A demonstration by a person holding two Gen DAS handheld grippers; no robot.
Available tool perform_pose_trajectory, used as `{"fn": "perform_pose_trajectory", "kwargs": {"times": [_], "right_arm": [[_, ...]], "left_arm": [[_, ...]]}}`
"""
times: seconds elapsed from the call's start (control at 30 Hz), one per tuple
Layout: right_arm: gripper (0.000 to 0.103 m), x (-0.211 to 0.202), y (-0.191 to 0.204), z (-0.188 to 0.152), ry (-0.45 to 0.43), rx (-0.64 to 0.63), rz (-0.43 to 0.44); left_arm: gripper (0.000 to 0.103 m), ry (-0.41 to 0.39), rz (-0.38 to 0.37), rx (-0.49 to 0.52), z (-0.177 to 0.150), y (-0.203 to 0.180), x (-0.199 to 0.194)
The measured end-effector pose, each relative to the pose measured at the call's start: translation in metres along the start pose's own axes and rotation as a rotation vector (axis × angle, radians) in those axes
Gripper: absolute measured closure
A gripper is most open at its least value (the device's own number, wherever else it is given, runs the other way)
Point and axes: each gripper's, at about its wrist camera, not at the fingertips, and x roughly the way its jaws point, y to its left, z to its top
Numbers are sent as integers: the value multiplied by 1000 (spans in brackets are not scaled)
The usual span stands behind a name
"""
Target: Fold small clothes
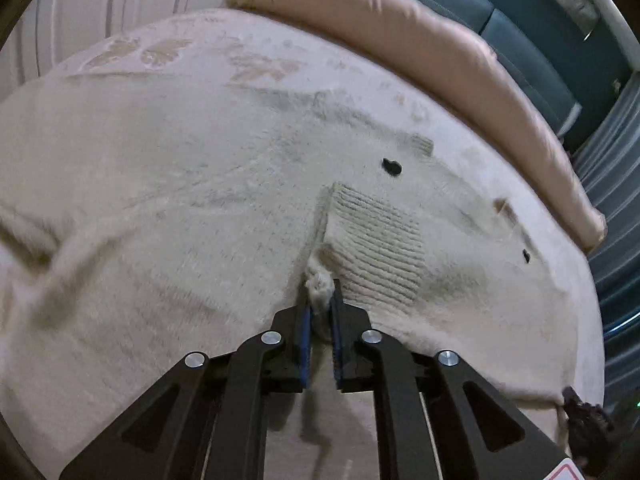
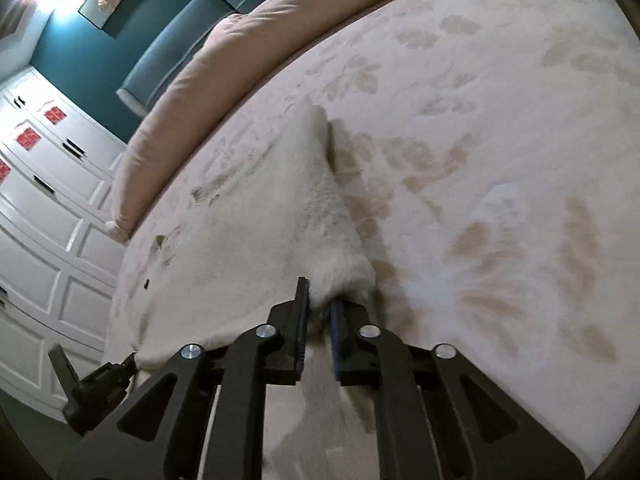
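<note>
A fluffy cream knit garment with ribbed trim and small dark buttons lies spread on the bed. My left gripper is shut on a pinched bit of its edge beside the ribbed band. My right gripper is shut on another corner of the same garment, which is pulled up off the bed. The right gripper also shows in the left wrist view at the garment's far corner, and the left gripper shows in the right wrist view.
The bed cover is pale with a leaf pattern. A pink rolled quilt lies along the teal headboard. White wardrobe doors stand beside the bed.
</note>
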Motion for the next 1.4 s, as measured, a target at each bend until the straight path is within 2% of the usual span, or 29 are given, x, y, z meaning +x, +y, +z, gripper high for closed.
{"fn": "perform_pose_trajectory", "kwargs": {"times": [0.07, 0.1, 0.17, 0.23, 0.3, 0.37, 0.4, 0.43, 0.47, 0.5, 0.57, 0.6, 0.63, 0.67, 0.7, 0.73, 0.8, 0.87, 0.9, 0.93, 0.97, 1.03, 1.07, 1.23, 1.27, 1.3, 1.4], "right_arm": [[90, -20, 4, -3, -38, -23, -47], [84, -25, 5, -2, -61, -39, -75], [67, -25, 14, 11, -93, -76, -102], [43, -10, 24, 25, -90, -100, -114], [42, 12, 37, 43, -87, -150, -139], [42, 48, 41, 54, -32, -185, -203], [55, 64, 43, 53, 3, -193, -213], [76, 73, 42, 51, 29, -193, -207], [82, 74, 44, 51, 17, -189, -192], [87, 62, 48, 52, -34, -185, -149], [87, 37, 43, 53, -144, -157, -88], [87, 40, 37, 54, -148, -155, -121], [87, 57, 24, 53, -91, -150, -191], [87, 74, 11, 51, -11, -132, -211], [88, 69, 9, 52, -36, -117, -195], [84, 63, 16, 56, -41, -125, -212], [84, 41, 36, 56, -107, -164, -263], [83, 10, 59, 44, -194, -234, -235], [82, 4, 64, 37, -202, -257, -219], [82, 2, 66, 31, -184, -280, -200], [83, 13, 67, 19, -123, -326, -203], [83, 41, 60, 1, -15, -400, -283], [84, 49, 53, -9, 0, -425, -300], [81, 11, 65, -3, -90, -399, -258], [80, 16, 65, -6, -78, -416, -285], [80, 30, 57, -13, -40, -446, -348], [79, 37, 57, -25, -61, -475, -356]], "left_arm": [[90, -14, -6, -6, -1, 1, 0], [89, -18, -8, -6, -2, 1, 1], [89, -28, -16, -7, -5, 2, 3], [89, -47, -28, -7, -13, 2, 2], [88, -57, -49, -20, -16, 5, -2], [88, -62, -81, -44, -16, 12, -2], [88, -64, -101, -60, -16, 16, -2], [88, -66, -114, -70, -16, 18, -1], [88, -68, -120, -74, -16, 19, 0], [88, -72, -117, -70, -16, 18, 0], [88, -81, -98, -49, -17, 14, 0], [87, -84, -86, -36, -17, 12, 1], [86, -84, -77, -24, -18, 9, 2], [84, -85, -67, -4, -18, 5, 2], [83, -86, -52, 9, -18, 3, 3], [83, -86, -39, 20, -18, 1, 3], [83, -87, -20, 34, -18, -2, 4], [83, -88, -8, 43, -19, -3, 4], [83, -89, 2, 50, -19, -5, 4], [83, -90, 12, 58, -19, -6, 5], [83, -90, 20, 63, -19, -7, 5], [83, -91, 42, 80, -20, -10, 5], [83, -92, 55, 90, -20, -12, 5], [83, -99, 123, 141, -22, -22, 6], [83, -100, 138, 153, -23, -25, 6], [83, -101, 163, 172, -23, -28, 7], [82, -108, 227, 221, -26, -38, 9]]}}
